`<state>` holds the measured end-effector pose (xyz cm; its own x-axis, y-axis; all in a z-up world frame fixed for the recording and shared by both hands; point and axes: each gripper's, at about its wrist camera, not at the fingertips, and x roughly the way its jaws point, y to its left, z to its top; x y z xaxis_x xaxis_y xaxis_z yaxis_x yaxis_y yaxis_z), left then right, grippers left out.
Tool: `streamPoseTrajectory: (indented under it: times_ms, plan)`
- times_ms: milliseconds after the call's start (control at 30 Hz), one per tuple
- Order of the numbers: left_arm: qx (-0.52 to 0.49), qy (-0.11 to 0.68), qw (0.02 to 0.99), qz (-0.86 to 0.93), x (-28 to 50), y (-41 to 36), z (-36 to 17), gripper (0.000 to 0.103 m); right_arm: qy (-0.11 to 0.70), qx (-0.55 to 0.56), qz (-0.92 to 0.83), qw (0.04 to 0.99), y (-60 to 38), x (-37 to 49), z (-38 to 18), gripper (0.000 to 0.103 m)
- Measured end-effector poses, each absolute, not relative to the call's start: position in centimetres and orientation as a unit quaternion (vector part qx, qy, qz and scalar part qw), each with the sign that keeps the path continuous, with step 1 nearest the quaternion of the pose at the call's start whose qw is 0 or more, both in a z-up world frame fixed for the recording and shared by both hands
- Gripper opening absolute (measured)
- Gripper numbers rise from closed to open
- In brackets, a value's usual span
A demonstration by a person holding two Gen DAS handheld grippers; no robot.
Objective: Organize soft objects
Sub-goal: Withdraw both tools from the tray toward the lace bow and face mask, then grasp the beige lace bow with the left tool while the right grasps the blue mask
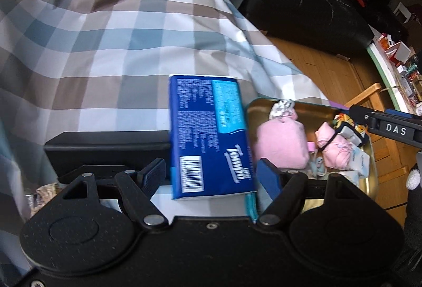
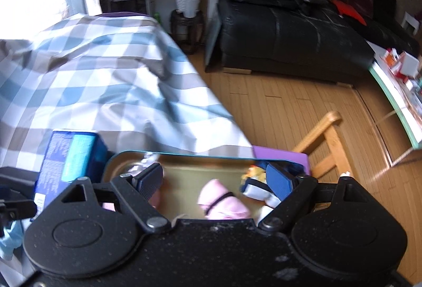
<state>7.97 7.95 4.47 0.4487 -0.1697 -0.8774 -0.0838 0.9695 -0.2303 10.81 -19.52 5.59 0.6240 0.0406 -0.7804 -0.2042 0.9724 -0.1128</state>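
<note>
A blue Tempo tissue pack (image 1: 208,136) lies on the checked tablecloth (image 1: 105,44), between the open fingers of my left gripper (image 1: 211,170); the fingers do not press it. To its right a gold metal tin (image 1: 369,176) holds a pink pouch (image 1: 282,141), a pink bundle with a black band (image 1: 335,149) and small items. My right gripper (image 2: 215,178) is open and empty above the tin (image 2: 184,181), over the pink bundle (image 2: 221,202). The tissue pack also shows in the right wrist view (image 2: 68,160).
A black box (image 1: 105,152) sits left of the tissue pack. A wooden chair (image 2: 324,144) stands beside the table over wood floor. A black sofa (image 2: 290,36) lies beyond, a plant stand (image 2: 187,23) by the wall, a cluttered glass table (image 2: 401,91) at right.
</note>
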Motion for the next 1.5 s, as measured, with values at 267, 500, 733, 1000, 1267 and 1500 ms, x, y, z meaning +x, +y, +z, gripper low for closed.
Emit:
streamPoseTrajectory:
  times_ms: [267,500,733,1000,1267,1500]
  plan:
    - [-0.121,0.56,0.82,-0.004,7.2,14.2,3.7,0.071,0.423,-0.125,0.105,0.891,-15.3,10.0,5.6,0.085]
    - [-0.151,0.614,0.775,0.0,7.5,19.3,1.7,0.071,0.423,-0.145,0.129,0.885,-12.3,9.2,5.4,0.085]
    - [-0.101,0.654,0.75,0.017,8.5,21.4,0.3,0.071,0.417,-0.153,0.158,0.882,-9.5,8.2,5.8,0.085]
    - [-0.1,0.688,0.718,-0.003,9.0,22.8,-2.3,0.071,0.408,-0.161,0.2,0.876,-6.0,6.6,6.3,0.085]
    - [-0.116,0.704,0.7,-0.018,9.1,22.6,-3.7,0.071,0.394,-0.179,0.277,0.858,-2.5,3.6,6.3,0.086]
    - [-0.114,0.722,0.682,-0.04,9.1,21.4,-4.8,0.071,0.403,-0.209,0.375,0.808,-0.1,-0.1,5.1,0.087]
